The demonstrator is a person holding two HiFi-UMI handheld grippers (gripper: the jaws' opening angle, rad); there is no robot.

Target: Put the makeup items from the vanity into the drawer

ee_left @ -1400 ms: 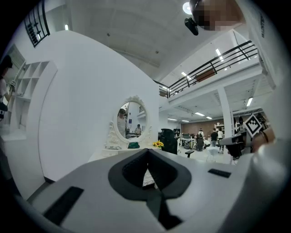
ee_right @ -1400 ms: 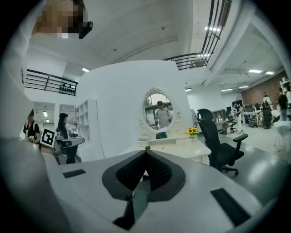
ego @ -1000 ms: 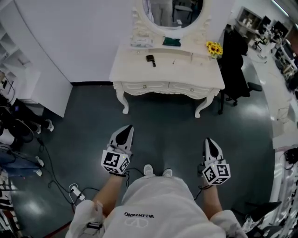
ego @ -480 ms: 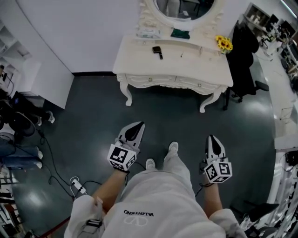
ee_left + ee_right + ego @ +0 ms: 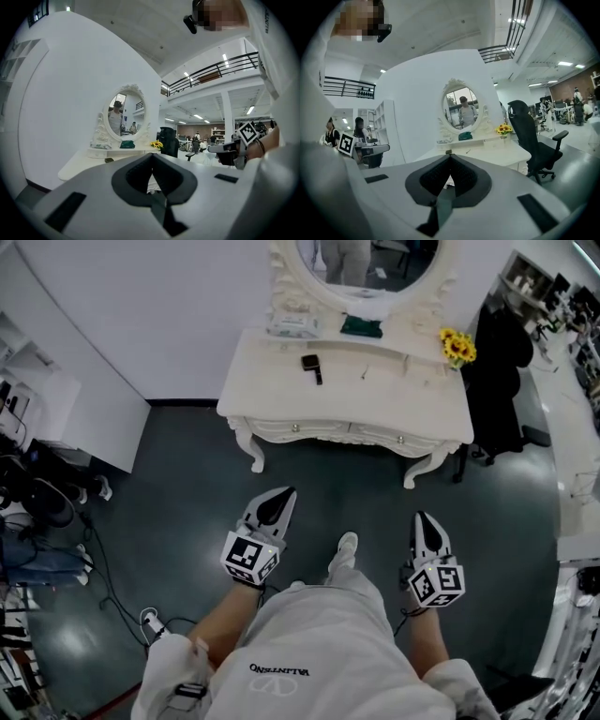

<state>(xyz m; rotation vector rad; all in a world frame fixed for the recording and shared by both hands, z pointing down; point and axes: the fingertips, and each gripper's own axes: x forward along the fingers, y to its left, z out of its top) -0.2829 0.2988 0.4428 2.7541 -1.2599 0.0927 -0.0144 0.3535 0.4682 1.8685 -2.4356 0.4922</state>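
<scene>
The white vanity (image 5: 272, 381) with its oval mirror (image 5: 370, 259) stands ahead of me across the dark floor. On its top lie a small black makeup item (image 5: 310, 365) and a thin stick-like item (image 5: 365, 372). A green box (image 5: 361, 326) and a pale pack (image 5: 291, 326) sit on the raised shelf. Two front drawers (image 5: 300, 428) are closed. My left gripper (image 5: 281, 493) (image 5: 151, 154) and right gripper (image 5: 422, 518) (image 5: 450, 153) hang at waist height, well short of the vanity. Both have their jaws together with nothing in them.
Sunflowers (image 5: 457, 346) stand at the vanity's right end. A black office chair (image 5: 502, 362) is just right of it, and a long white desk (image 5: 574, 427) runs along the right. White shelving (image 5: 56, 409) and floor cables with a power strip (image 5: 150, 622) are on the left.
The person has stepped toward the vanity, one foot now forward. Both grippers came along and sit slightly nearer to it. Their jaws stayed together.
</scene>
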